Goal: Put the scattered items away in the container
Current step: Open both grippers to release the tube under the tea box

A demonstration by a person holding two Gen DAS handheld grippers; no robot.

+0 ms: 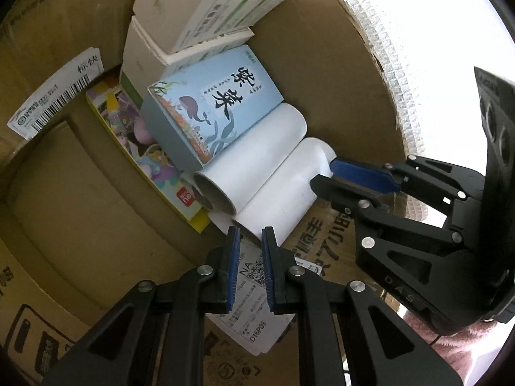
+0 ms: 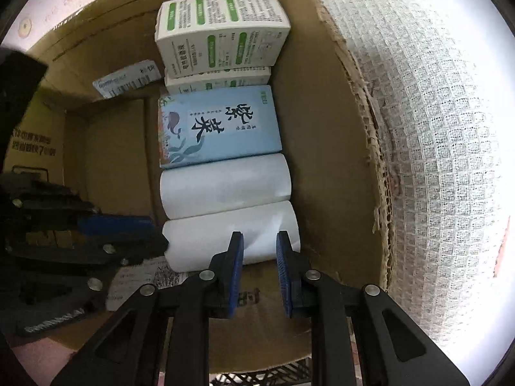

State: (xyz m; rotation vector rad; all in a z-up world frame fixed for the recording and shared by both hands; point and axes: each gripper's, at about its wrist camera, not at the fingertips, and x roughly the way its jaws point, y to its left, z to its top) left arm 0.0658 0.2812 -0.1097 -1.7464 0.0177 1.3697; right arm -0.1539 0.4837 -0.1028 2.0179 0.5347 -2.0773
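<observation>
Both grippers are inside a cardboard box (image 2: 325,148). In it lie two white paper rolls (image 2: 225,186) (image 2: 231,228), a light blue box with black characters (image 2: 219,125), and two white and green boxes (image 2: 219,29). My left gripper (image 1: 251,234) is open and empty, its tips just short of the near roll's end (image 1: 276,202). My right gripper (image 2: 259,244) is open and empty, its tips over the near roll. It shows in the left wrist view (image 1: 322,173) touching that roll's far end. The left gripper shows in the right wrist view (image 2: 154,234) at the roll's left end.
A colourful yellow-edged flat pack (image 1: 141,148) lies under the blue box in the left wrist view. Shipping labels (image 1: 54,96) (image 1: 251,292) stick to the box walls and floor. A white waffle-weave cloth (image 2: 434,128) lies outside the box's right wall.
</observation>
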